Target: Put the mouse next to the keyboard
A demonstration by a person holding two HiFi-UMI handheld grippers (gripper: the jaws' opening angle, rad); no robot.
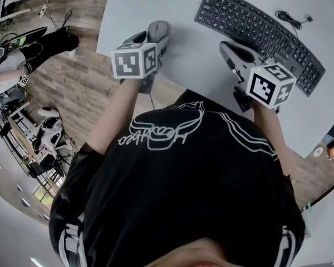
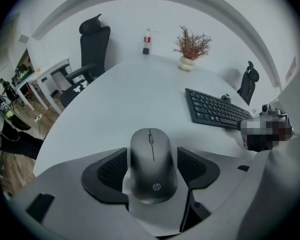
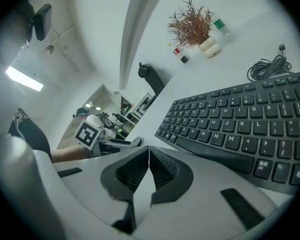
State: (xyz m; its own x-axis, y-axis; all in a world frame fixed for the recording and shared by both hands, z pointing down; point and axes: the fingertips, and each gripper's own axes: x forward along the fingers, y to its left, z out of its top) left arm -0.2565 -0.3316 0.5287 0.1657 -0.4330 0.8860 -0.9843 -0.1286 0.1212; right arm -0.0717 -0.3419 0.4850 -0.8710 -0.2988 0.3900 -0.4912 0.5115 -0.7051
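Here, on a white table [image 1: 192,65], a grey mouse [image 2: 153,154] sits near the edge, between the spread jaws of the left gripper [image 2: 151,170]; narrow gaps show on both sides, so the pads [image 2: 107,171] are not pressing it. The black keyboard [image 1: 260,35] lies to the mouse's right, apart from it. Over the keyboard's near edge hovers the right gripper [image 3: 149,151], tilted, its ribbed fingers [image 3: 132,171] pressed together on nothing
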